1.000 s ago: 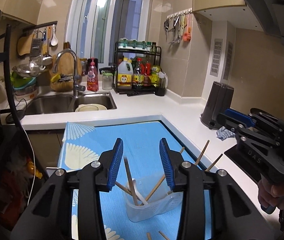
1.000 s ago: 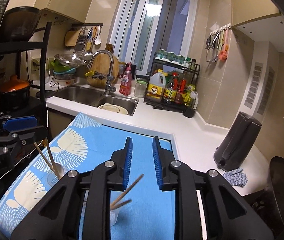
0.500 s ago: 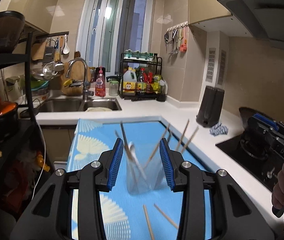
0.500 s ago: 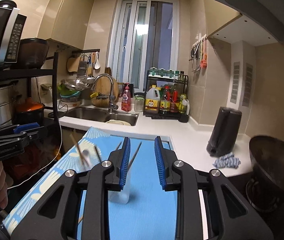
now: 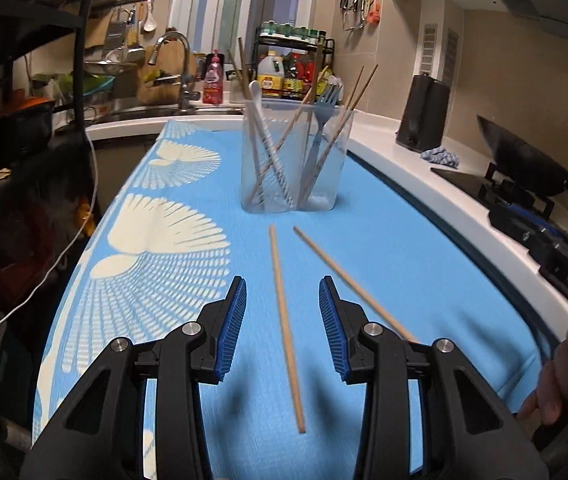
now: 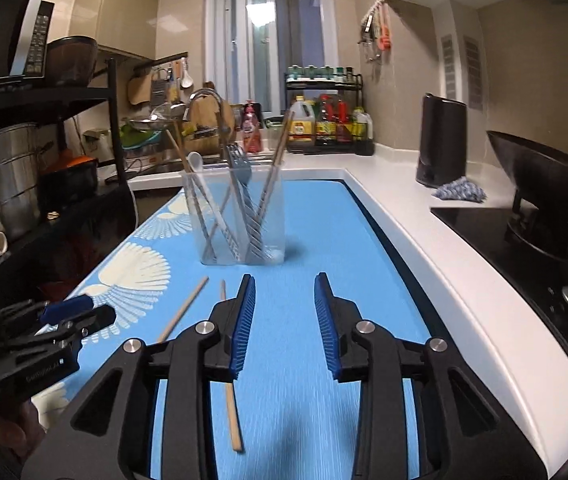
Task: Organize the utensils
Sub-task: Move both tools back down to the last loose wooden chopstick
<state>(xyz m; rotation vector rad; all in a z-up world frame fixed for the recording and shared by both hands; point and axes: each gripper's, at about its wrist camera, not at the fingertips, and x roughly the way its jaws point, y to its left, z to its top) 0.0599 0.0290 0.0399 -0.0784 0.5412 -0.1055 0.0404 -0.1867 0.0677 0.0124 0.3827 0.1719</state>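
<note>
A clear plastic holder stands upright on the blue mat, with several wooden chopsticks, a white spoon and a blue fork in it; it also shows in the right wrist view. Two loose chopsticks lie on the mat in front of it: one runs between my left gripper's fingers, the other angles right. My left gripper is open and empty, low over the mat. My right gripper is open and empty, right of the two chopsticks.
A white counter borders the mat on the right, with a black kettle, a cloth and a hob with a dark wok. A sink and tap lie beyond. A dark rack with pots stands left.
Both grippers have dropped from above the holder to low over the mat, nearer its front edge. The holder now stands ahead of them. The right gripper's jaws are wider.
</note>
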